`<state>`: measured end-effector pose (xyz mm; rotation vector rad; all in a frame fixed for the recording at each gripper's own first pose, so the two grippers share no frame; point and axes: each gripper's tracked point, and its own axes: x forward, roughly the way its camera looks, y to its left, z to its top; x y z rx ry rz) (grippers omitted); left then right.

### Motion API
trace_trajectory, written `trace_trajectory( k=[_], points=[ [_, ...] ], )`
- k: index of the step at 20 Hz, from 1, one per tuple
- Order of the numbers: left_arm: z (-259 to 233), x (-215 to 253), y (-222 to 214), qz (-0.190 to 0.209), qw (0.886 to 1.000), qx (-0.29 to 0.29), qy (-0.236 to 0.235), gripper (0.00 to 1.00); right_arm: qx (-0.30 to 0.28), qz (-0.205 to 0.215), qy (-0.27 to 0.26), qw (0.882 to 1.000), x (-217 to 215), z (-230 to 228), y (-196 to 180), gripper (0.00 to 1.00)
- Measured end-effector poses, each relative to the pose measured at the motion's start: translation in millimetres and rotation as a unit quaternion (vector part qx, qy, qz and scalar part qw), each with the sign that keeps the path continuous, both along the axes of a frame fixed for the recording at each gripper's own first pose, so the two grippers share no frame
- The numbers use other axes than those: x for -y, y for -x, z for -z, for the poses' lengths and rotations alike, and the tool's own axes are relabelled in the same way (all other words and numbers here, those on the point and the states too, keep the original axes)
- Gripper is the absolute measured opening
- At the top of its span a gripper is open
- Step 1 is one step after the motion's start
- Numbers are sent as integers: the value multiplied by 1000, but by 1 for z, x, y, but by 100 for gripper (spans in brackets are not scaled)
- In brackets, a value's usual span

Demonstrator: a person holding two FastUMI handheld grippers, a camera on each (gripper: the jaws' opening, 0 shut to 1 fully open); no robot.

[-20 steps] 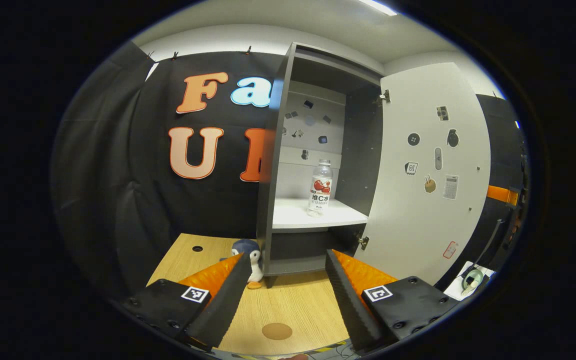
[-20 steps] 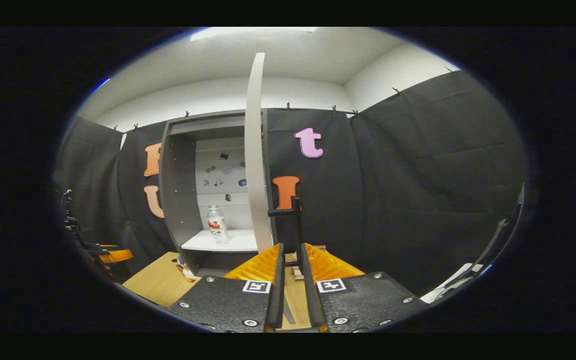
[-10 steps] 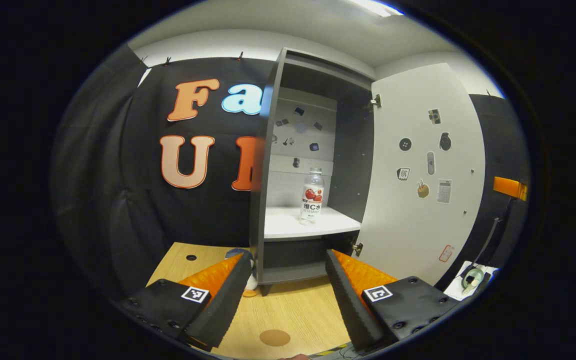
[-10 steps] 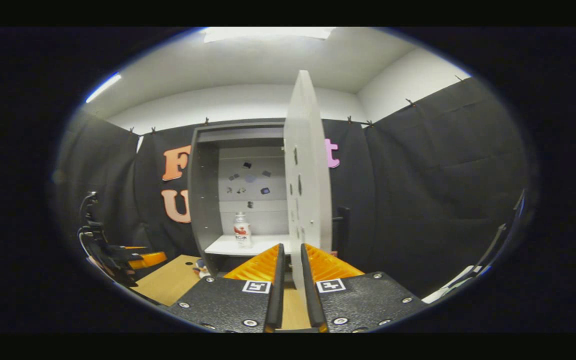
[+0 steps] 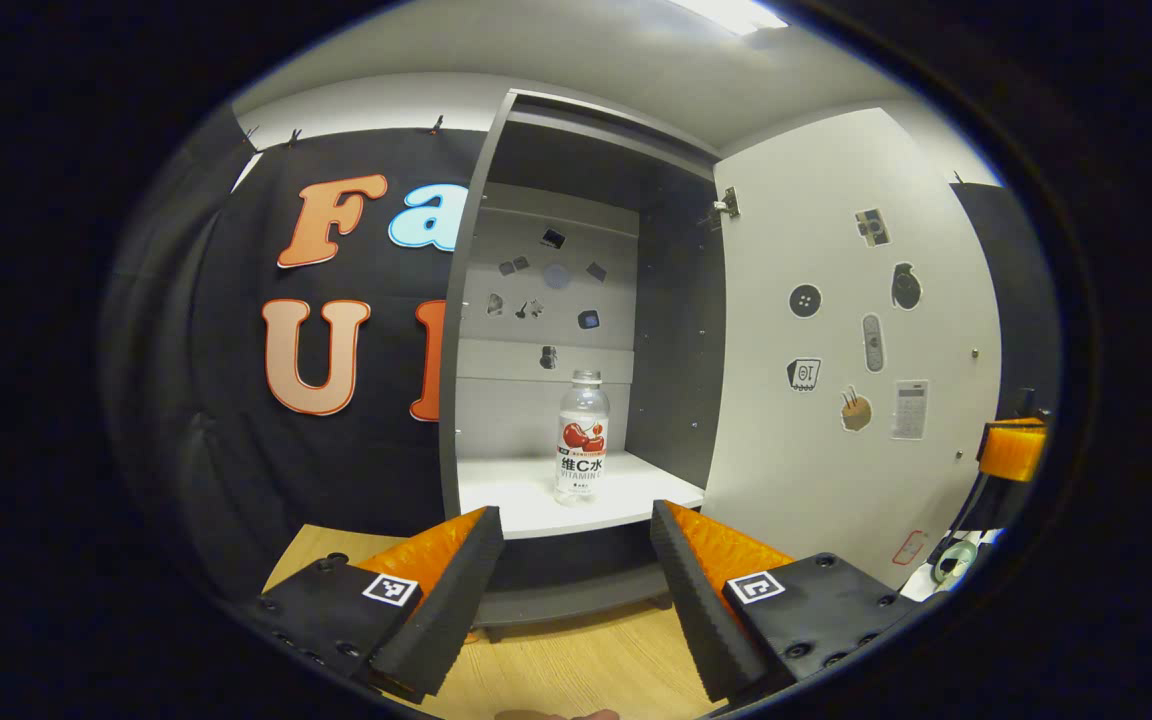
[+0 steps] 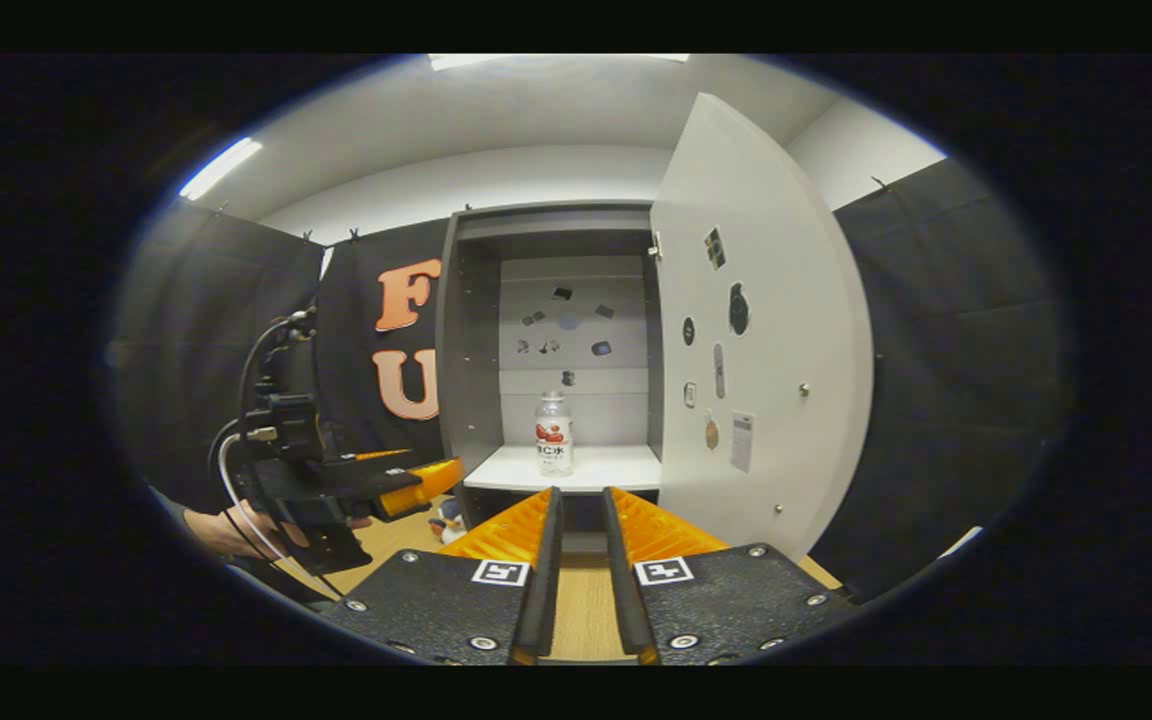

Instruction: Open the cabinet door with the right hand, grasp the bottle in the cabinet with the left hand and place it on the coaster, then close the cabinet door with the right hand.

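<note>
The door (image 5: 851, 340) has swung wide open and the right claw (image 6: 578, 520) has let go, nearly closed on nothing, so the open left claw (image 5: 576, 540) has come close to the bottle (image 5: 582, 438) on the shelf (image 5: 526, 495).

a wooden tabletop (image 5: 556, 665) is showing along the bottom centre of the left gripper view. a small plush penguin (image 6: 450, 521) is sitting on it at lower left of centre in the right gripper view. a ceiling light (image 5: 731, 14) is glowing at the top. a cable (image 6: 236, 500) is hanging at left.
</note>
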<state>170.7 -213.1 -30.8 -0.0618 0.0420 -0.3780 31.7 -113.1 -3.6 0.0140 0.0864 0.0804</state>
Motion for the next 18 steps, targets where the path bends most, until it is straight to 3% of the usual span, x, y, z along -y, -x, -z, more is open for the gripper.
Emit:
trace_trajectory(
  k=[3,6,8,10,18],
  points=[
    [0,15,-39,-7,1000,6,0,98,-11,-36,-23,999,-19,10,-16,32],
    [0,32,-77,-6,1000,9,-2,99,-25,-43,-20,999,-19,25,-40,40],
    [3,48,-100,3,1000,5,5,97,-34,-56,-25,997,-22,32,-48,40],
    [3,58,-123,3,1000,6,7,97,-40,-67,-42,996,-24,34,-52,49],
    [5,85,-189,0,1000,16,-13,96,-64,-67,-45,995,-14,49,-77,51]
  ],
)
